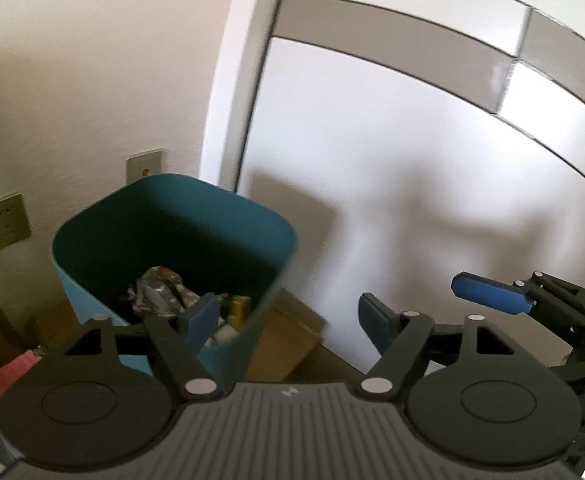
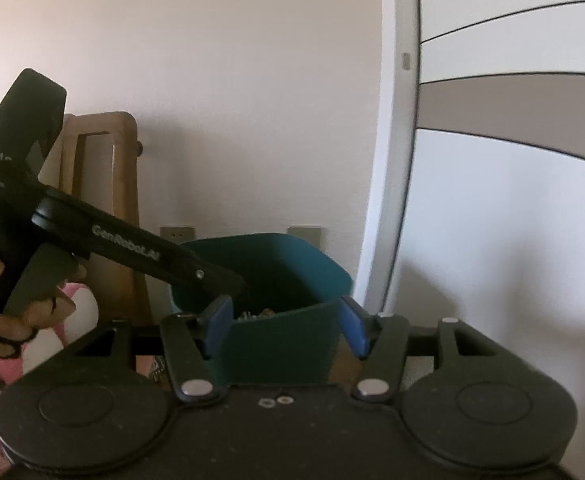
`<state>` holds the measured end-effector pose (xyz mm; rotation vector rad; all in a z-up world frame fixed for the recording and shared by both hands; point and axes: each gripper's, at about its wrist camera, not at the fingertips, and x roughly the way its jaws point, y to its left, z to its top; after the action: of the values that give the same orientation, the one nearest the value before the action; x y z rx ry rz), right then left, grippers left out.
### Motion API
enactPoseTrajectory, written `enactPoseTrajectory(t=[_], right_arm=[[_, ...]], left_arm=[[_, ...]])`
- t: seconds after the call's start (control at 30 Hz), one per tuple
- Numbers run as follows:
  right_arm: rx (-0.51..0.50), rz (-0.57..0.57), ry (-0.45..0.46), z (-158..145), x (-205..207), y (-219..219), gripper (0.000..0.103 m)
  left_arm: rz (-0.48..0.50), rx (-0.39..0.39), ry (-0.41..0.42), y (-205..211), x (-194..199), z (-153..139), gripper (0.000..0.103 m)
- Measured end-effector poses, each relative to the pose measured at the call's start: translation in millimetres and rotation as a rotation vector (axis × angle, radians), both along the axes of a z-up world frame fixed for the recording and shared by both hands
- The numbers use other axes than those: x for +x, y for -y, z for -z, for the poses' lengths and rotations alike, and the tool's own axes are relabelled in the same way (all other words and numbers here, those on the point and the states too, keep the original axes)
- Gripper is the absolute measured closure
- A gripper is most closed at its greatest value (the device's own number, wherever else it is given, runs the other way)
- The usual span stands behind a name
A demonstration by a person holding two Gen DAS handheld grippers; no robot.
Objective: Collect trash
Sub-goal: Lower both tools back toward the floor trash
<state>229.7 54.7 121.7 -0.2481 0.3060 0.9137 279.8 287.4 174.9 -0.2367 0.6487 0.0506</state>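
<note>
A teal trash bin (image 1: 164, 224) stands on the floor against the wall, with crumpled foil wrappers (image 1: 158, 290) and other trash inside. My left gripper (image 1: 288, 320) is open and empty, its left finger over the bin's near rim. My right gripper (image 2: 286, 326) is open and empty, just in front of the bin (image 2: 284, 264); one of its blue pads (image 1: 488, 294) shows at the right of the left wrist view. The left gripper's body (image 2: 132, 244), held by a hand, reaches over the bin in the right wrist view.
A cardboard piece (image 1: 288, 340) lies on the floor beside the bin. Wall sockets (image 1: 6, 220) sit behind it. A white cabinet door (image 1: 412, 160) is to the right. A wooden frame (image 2: 104, 200) and pink fabric (image 2: 76, 292) are to the left.
</note>
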Motion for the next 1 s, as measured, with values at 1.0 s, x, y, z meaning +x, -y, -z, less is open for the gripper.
enactPoseTrajectory(t=[1.0], right_arm=[[-0.157, 0.148, -0.214, 105, -30, 162, 0.041]], left_arm=[[0.171, -0.140, -0.175, 135, -10, 132, 0.002]])
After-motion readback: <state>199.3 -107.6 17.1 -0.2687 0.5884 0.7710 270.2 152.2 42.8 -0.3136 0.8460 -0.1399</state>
